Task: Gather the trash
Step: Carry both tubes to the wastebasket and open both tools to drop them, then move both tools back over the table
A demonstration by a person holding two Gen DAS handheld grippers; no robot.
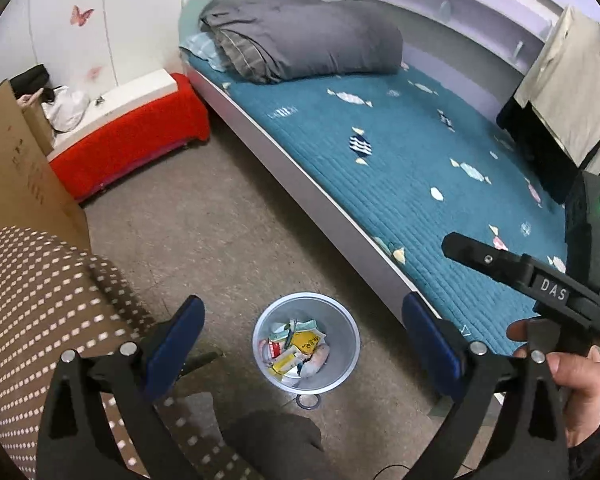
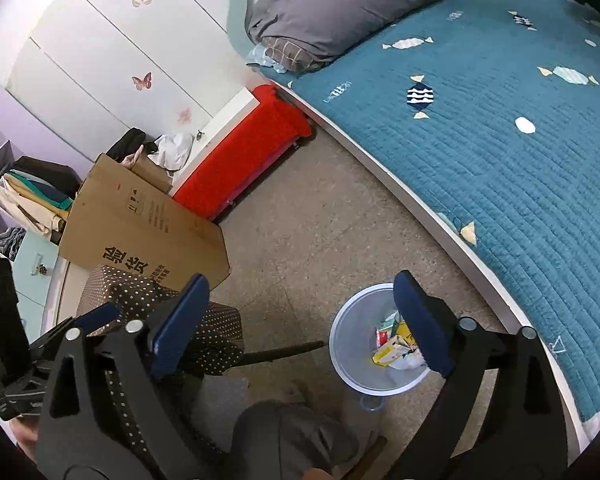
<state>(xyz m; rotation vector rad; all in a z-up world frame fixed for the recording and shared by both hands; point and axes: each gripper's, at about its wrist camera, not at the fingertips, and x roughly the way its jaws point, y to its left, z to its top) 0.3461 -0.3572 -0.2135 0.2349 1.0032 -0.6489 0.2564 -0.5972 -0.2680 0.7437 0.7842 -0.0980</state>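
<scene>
Now, label by label:

Landmark: the pale translucent round plastic waste bin [image 1: 306,344] is standing on the speckled grey-brown floor [image 1: 220,220], just beside the white edge of the bed with the teal quilted cover [image 1: 400,160].

Trash: a loose heap of small cartons, yellow and white wrappers and crumpled paper [image 1: 296,350] is lying inside the bin, filling the bottom and staying well below the rim.

Left gripper: the left gripper [image 1: 304,336] is hanging above the bin with its blue pads spread wide, nothing sitting between them.

Right gripper: the right gripper [image 2: 302,328] is also standing wide and holding nothing, one pad overlapping the bin's far side in its own view; a hand [image 1: 572,384] is holding its handle to the right of the bin.

Handling, trash: the pieces are looking light, thin and crushable, so a gentle pinch across a carton's flat faces is probably serving best; glossy wrappers are likely slipping.

Handling, bin: it is appearing light and thin-walled, likely flexing under pressure; gripping over the rolled rim is the safer hold.

Ring: a small grey ring [image 1: 308,402] is lying on the floor just in front of the bin.

Nearby: a brown cardboard box [image 2: 140,224] and a brown white-dotted fabric surface [image 1: 40,300] are sitting left of the bin.
</scene>
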